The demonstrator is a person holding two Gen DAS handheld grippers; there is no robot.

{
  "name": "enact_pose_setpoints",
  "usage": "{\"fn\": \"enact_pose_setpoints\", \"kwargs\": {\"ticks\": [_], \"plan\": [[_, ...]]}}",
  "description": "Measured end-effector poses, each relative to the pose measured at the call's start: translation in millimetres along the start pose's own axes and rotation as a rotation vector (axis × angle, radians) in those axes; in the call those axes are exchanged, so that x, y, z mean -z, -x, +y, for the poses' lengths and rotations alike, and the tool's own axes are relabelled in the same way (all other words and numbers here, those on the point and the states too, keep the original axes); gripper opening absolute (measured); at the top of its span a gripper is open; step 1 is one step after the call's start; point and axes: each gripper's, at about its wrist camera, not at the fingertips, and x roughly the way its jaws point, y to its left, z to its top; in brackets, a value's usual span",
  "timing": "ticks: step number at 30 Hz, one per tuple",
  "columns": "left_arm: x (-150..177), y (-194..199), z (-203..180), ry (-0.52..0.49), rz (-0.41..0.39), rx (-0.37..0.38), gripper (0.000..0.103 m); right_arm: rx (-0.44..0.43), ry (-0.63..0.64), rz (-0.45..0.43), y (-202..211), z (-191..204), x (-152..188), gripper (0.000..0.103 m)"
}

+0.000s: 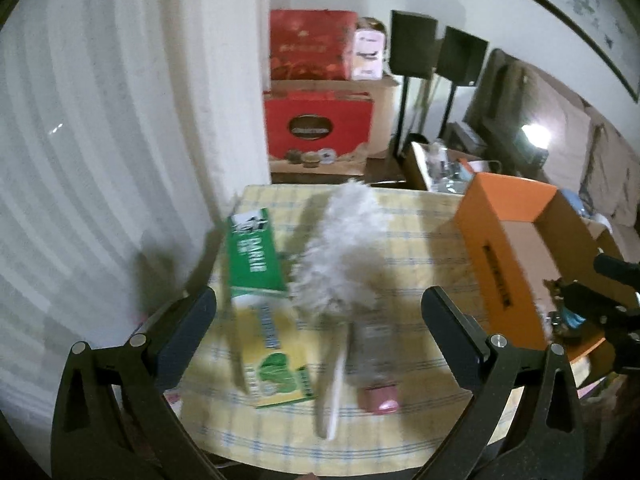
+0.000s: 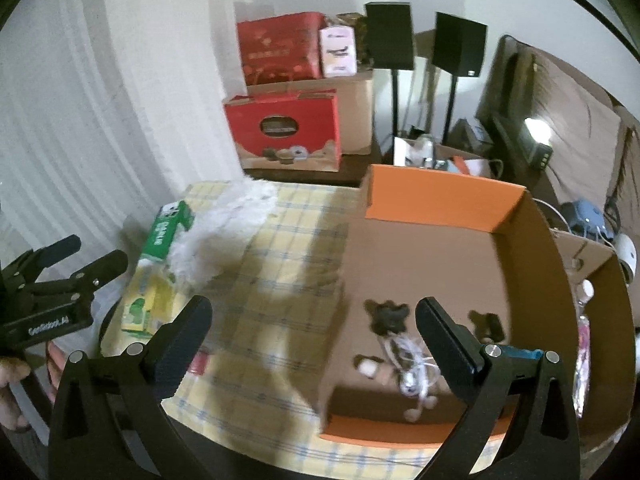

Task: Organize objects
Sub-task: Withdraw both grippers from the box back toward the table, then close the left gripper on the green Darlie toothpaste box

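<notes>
On the yellow checked tablecloth [image 1: 416, 240] lie a green and yellow carton [image 1: 264, 304], a white feather duster [image 1: 344, 248] and a clear bottle with a pink cap [image 1: 376, 360]. My left gripper [image 1: 320, 320] hangs open above them, touching none. To the right stands an open orange box [image 2: 436, 200]. It holds a dark fuzzy thing [image 2: 388, 316] and a white cable [image 2: 412, 372]. My right gripper [image 2: 314, 312] is open and empty over the box's left wall. The left gripper [image 2: 100, 249] shows at the left edge of the right wrist view, beside the carton [image 2: 160, 276] and the duster [image 2: 216, 232].
White curtains [image 1: 100, 160] hang left of the table. Behind it stand red cartons [image 1: 316, 128] on brown boxes, two black speakers [image 1: 412, 42] on stands and a dark screen [image 1: 504, 112]. A cluttered box [image 2: 452, 160] and cables lie right of the orange box.
</notes>
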Motion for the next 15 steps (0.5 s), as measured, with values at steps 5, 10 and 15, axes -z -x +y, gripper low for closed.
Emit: {"fn": "enact_pose_setpoints", "kwargs": {"ticks": [5, 10, 15], "plan": [[10, -12, 28, 0.037, 0.030, -0.014, 0.097, -0.028, 0.027, 0.007, -11, 22, 1, 0.103], [20, -22, 45, 0.059, 0.056, -0.026, 0.097, -0.051, 0.036, 0.018, -23, 38, 2, 0.103], [30, -34, 56, 0.088, 0.088, -0.016, 0.097, -0.071, 0.045, 0.036, -36, 54, 9, 0.103]]}}
